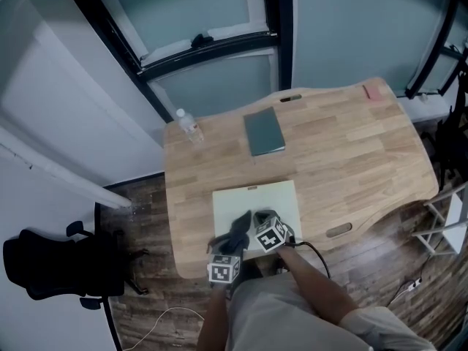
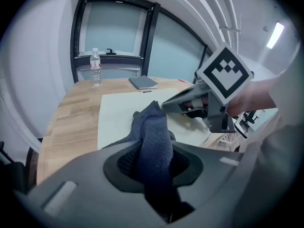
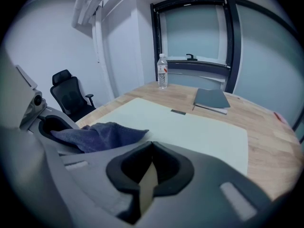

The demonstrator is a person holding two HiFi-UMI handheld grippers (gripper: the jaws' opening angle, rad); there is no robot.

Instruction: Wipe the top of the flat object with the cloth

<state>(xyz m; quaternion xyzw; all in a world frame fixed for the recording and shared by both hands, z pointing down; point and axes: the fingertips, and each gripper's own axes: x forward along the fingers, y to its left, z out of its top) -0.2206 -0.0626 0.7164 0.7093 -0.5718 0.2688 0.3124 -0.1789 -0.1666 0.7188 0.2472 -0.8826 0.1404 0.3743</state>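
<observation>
A single dark blue-grey terry cloth (image 2: 154,122), bunched into a thick fold, is pinched in the left gripper (image 2: 153,151) over the near left part of the one pale cream flat rectangular mat (image 1: 276,196), which lies at the near edge of a light wooden desk (image 1: 351,159). The right gripper (image 3: 151,145), just beside it, has its jaws pressed together on nothing. Farther back on the desk lie one grey-green notebook (image 1: 263,131) and one clear plastic water bottle (image 1: 189,125), well apart.
</observation>
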